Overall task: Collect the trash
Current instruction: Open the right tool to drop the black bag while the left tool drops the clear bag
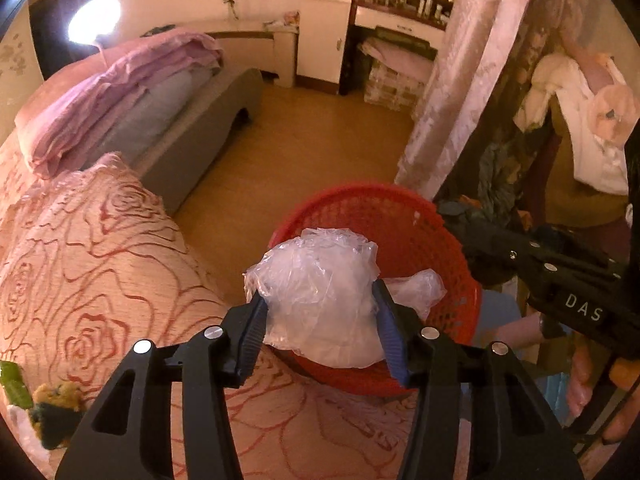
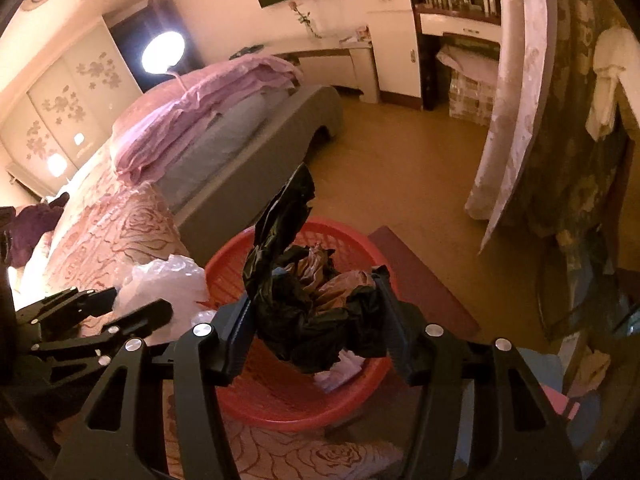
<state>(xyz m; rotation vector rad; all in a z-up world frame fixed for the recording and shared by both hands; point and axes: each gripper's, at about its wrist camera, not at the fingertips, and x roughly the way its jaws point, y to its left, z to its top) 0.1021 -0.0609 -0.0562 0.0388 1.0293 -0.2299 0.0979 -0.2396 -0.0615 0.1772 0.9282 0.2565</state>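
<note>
My left gripper is shut on a crumpled clear plastic bag and holds it above the near rim of a red mesh basket. My right gripper is shut on a crumpled black plastic bag with brownish film inside, held over the same red basket. White paper trash lies in the basket. The left gripper with its clear bag also shows at the left of the right wrist view. The right gripper's body shows at the right of the left wrist view.
A bed with a pink rose-patterned cover lies left of the basket, with folded pink and grey bedding further back. A green wrapper and a yellow-black object lie on the cover. A curtain hangs right. A dark red mat lies beside the basket.
</note>
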